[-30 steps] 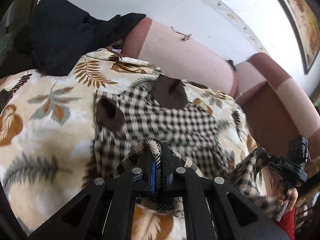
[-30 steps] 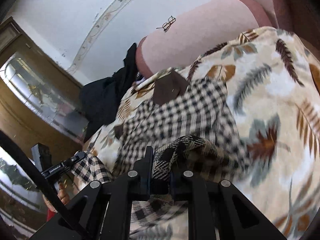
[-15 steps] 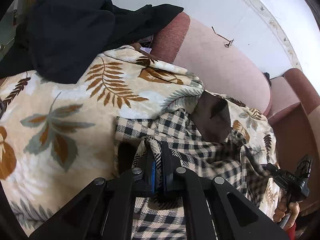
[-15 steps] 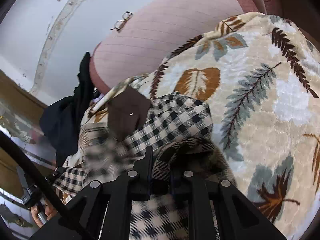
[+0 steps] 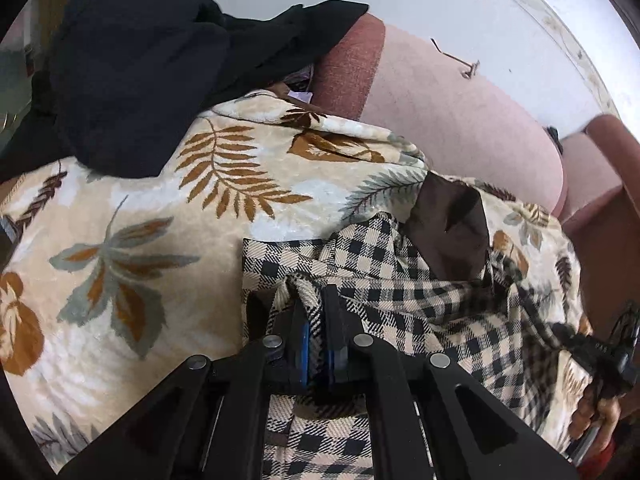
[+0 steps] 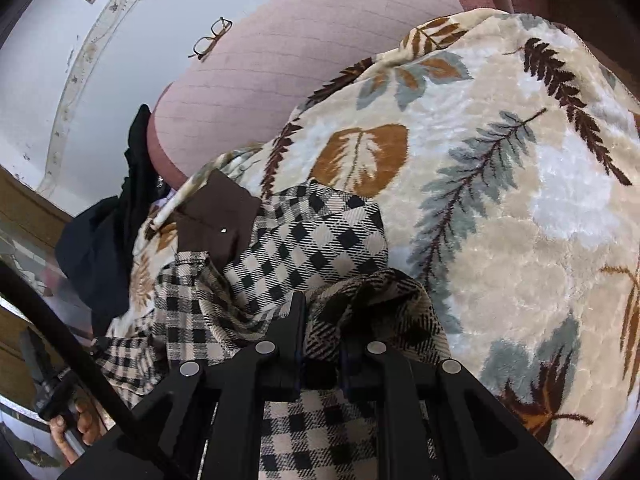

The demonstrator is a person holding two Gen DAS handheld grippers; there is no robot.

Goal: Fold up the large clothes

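Note:
A black-and-beige checked garment point(image 5: 420, 292) point(image 6: 316, 240) with a brown collar point(image 5: 452, 232) point(image 6: 216, 216) lies on a leaf-patterned blanket point(image 5: 140, 240) point(image 6: 500, 200). My left gripper point(image 5: 316, 308) is shut on a bunched fold of the checked cloth near its left edge. My right gripper point(image 6: 320, 320) is shut on another thick fold at the garment's right side. The cloth between the two grippers sags in loose folds. In the left wrist view the other gripper and a hand point(image 5: 600, 416) show at the far right.
A pile of black clothing point(image 5: 140, 68) point(image 6: 100, 248) lies at the blanket's far left. A pink sofa back point(image 5: 460, 120) point(image 6: 320, 48) rises behind, with a pair of glasses point(image 6: 212, 36) on it. A white wall stands beyond. A wooden cabinet point(image 6: 24, 216) is at the left.
Both grippers carried their folds of checked cloth forward and down toward the collar. The garment's lower part now lies doubled over its upper part. Over the last half second little moved.

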